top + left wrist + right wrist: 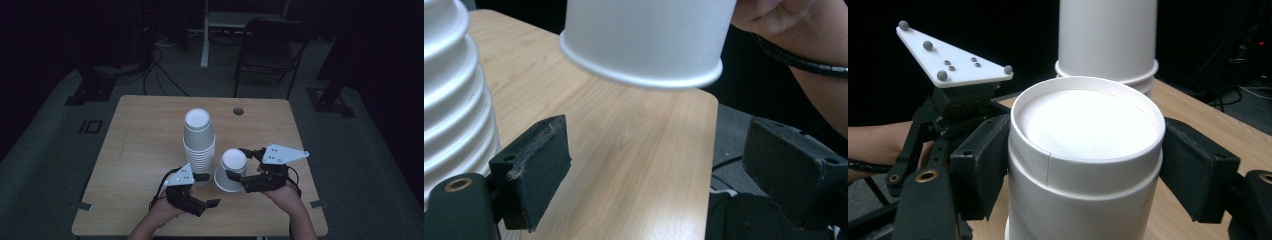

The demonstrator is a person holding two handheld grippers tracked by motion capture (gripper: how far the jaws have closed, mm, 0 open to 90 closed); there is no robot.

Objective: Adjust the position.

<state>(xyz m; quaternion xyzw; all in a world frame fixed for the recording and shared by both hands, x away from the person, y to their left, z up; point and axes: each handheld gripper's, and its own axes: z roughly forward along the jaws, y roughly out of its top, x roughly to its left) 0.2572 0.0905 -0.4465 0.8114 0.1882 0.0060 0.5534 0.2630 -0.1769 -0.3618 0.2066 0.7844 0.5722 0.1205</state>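
White paper cup [231,170] (smooth, tapered, upside down) clamped by right hand-held gripper [240,164]; left hand-held gripper [206,190] gapes empty.

Lab or recording room, dim, not a home. Small wood-laminate table [150,130] with a cable hole [238,111] near its far edge stands alone on grey carpet floor [360,165]. Tape marks on the floor at left [91,126]. Black stand bases left [90,90] and right [332,100] of the table, like rig or tripod feet. Loose cables [160,70] run over the floor at far left. Empty black folding chair [270,50] and a white desk leg [205,35] at the far side. Tracking-marker plate [950,60] on a handheld gripper suggests motion capture.
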